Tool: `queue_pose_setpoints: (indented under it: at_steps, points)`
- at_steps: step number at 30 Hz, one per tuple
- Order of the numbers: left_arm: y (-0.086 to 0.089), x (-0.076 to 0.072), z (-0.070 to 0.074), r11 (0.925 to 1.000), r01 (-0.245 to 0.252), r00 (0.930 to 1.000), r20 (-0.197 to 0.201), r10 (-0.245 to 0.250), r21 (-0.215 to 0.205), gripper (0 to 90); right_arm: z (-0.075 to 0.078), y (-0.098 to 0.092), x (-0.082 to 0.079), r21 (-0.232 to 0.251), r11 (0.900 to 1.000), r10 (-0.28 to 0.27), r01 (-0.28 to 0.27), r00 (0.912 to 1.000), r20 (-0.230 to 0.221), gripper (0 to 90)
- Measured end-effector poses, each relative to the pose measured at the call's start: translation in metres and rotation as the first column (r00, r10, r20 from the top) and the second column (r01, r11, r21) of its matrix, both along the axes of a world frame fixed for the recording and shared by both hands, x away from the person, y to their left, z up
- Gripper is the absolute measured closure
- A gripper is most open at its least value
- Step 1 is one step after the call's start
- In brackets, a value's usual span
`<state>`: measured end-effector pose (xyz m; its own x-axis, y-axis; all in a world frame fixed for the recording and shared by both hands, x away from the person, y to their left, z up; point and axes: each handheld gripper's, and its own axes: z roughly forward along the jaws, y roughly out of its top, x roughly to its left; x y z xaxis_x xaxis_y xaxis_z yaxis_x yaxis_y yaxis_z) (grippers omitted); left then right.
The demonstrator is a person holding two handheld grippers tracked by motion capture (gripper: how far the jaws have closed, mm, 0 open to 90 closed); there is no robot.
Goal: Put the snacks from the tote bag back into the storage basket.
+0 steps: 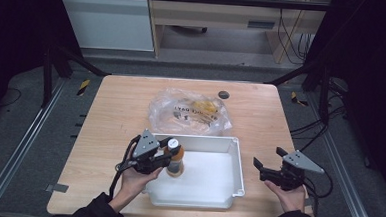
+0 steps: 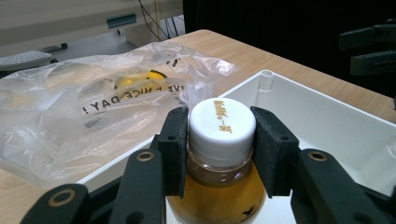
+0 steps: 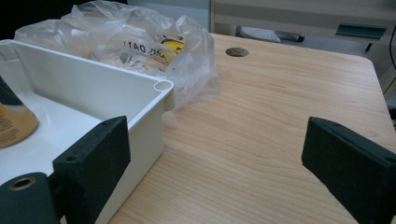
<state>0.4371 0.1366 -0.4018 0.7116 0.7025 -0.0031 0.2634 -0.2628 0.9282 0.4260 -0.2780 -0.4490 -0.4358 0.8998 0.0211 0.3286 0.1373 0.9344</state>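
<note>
Bottle [image 1: 175, 159] of orange-amber liquid with a white cap stands upright in the left part of the white bin [image 1: 238, 161], low in the centre of the high view. The left gripper [image 1: 166, 155] reaches in from the lower left of that frame and is clamped on it. In the left gripper view the two black pads [image 2: 175, 149] press against opposite sides of the cap [image 2: 222, 126] and neck, with the bottle's amber shoulder just below them.

The right gripper [image 1: 268, 160] sits at the lower right of the high view, beside the bin's right wall and apart from it, held in the person's right hand [image 1: 289, 196]. Its jaws stand wide apart with nothing between them. In the right gripper view bare wooden table [image 3: 261, 135] lies between the two pads, and the bin's corner [image 3: 163, 86] rises just past the left one.

A crumpled clear plastic bag [image 1: 190, 112] with printed lettering and something yellow inside lies on the table above the bin in the high view, touching its far rim. A small dark round disc [image 1: 224, 94] is set in the tabletop just to the upper right of the bag.
</note>
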Motion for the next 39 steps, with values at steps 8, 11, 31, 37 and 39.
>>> queue_pose_setpoints:
  at_steps: [8, 11, 31, 37, 39]
  points:
    - [0.0, -0.001, -0.003, 0.9998, -0.009, 0.9999, 0.013, 0.01, -0.015, 58.3, 0.0, 0.0, 0.0, -0.003, 1.0, 0.001, -0.001, 1.0, -0.002, 8.2]
    - [0.0, -0.001, -0.003, 0.9996, -0.019, 0.9998, 0.008, 0.019, -0.02, 58.0, -0.001, 0.001, 0.0, -0.002, 1.0, 0.002, -0.002, 1.0, -0.003, 8.2]
    - [0.013, -0.001, 0.013, 0.9975, -0.013, 0.9999, 0.007, 0.014, -0.069, 37.6, 0.0, 0.001, 0.0, -0.002, 1.0, 0.001, -0.001, 1.0, 0.0, 8.1]
    - [0.023, 0.0, 0.019, 0.9974, -0.019, 0.9997, 0.014, 0.02, -0.07, 35.5, 0.0, 0.0, -0.001, -0.002, 1.0, 0.0, 0.0, 1.0, 0.001, 8.2]
    - [0.028, 0.0, 0.019, 0.9972, -0.024, 0.9996, 0.013, 0.025, -0.07, 34.4, 0.0, 0.0, -0.001, -0.001, 1.0, -0.004, 0.004, 1.0, 0.001, 8.1]
